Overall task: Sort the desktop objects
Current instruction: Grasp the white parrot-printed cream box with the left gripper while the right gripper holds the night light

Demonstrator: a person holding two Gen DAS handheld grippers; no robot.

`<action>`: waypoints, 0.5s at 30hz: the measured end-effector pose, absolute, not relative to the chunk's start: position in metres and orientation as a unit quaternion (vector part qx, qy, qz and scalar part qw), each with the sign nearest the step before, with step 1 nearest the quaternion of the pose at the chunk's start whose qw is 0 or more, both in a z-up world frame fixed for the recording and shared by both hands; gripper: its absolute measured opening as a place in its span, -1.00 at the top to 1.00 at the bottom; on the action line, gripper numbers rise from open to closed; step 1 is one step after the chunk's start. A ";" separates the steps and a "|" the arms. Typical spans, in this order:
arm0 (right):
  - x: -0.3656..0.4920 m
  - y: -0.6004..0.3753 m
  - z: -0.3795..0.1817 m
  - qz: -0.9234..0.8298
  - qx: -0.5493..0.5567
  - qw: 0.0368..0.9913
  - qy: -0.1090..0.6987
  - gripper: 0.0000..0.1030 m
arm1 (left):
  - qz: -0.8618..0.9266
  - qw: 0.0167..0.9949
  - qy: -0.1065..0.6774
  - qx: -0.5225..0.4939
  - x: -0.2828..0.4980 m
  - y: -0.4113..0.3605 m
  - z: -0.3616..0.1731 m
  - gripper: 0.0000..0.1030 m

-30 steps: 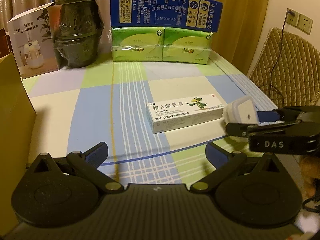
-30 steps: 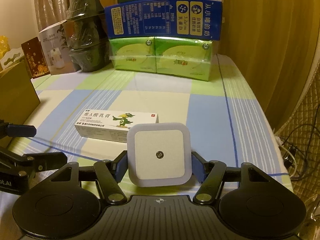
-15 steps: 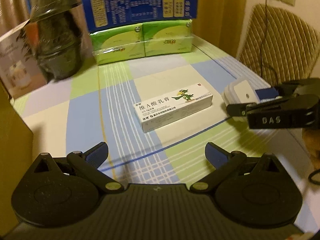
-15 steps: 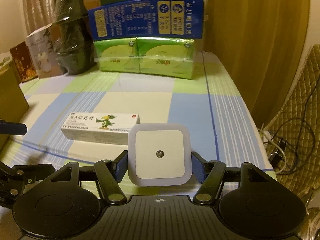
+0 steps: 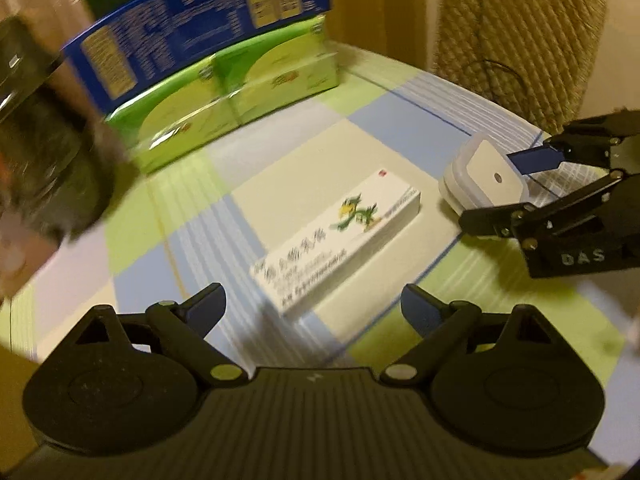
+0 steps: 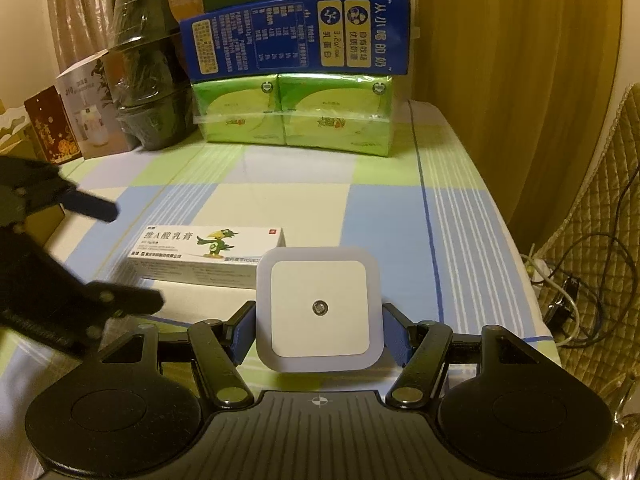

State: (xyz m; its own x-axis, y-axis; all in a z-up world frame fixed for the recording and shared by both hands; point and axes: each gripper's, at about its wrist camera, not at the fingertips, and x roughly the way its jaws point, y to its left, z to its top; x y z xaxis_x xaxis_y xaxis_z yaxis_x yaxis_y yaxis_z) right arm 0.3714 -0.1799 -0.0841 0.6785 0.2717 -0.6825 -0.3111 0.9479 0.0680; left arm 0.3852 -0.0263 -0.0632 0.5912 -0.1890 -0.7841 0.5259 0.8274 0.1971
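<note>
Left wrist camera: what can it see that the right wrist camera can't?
Only the left view shows the right gripper from the side, clamped on the white square light. Only the right view shows the brown box, the wires and the left gripper, jaws open and empty. Both show the ointment box, green packs and blue carton.

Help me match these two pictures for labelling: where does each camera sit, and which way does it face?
Left wrist: on the left gripper, jaws open, facing down at the ointment box; right gripper at right.
Right wrist: on the right gripper, clamping the square night light; left gripper at left.
Shared: box, night light, green tissue packs.
</note>
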 end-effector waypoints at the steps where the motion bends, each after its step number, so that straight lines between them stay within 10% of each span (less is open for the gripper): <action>1: 0.372 -0.181 -0.084 0.158 -0.026 0.916 0.368 -0.21 | -0.213 0.865 0.401 0.214 0.390 -0.028 -0.064 -0.79; 15: 0.374 -0.186 -0.093 0.155 -0.019 0.913 0.377 -0.21 | -0.277 0.843 0.406 0.219 0.426 -0.043 -0.089 -0.71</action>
State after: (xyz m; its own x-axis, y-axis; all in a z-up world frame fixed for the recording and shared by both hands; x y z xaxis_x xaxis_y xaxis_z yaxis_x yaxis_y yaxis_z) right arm 0.3742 -0.1856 -0.0925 0.6679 0.2678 -0.6944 -0.2966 0.9515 0.0818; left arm 0.4258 -0.0431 -0.0890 0.5171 -0.2899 -0.8054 0.6457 0.7498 0.1447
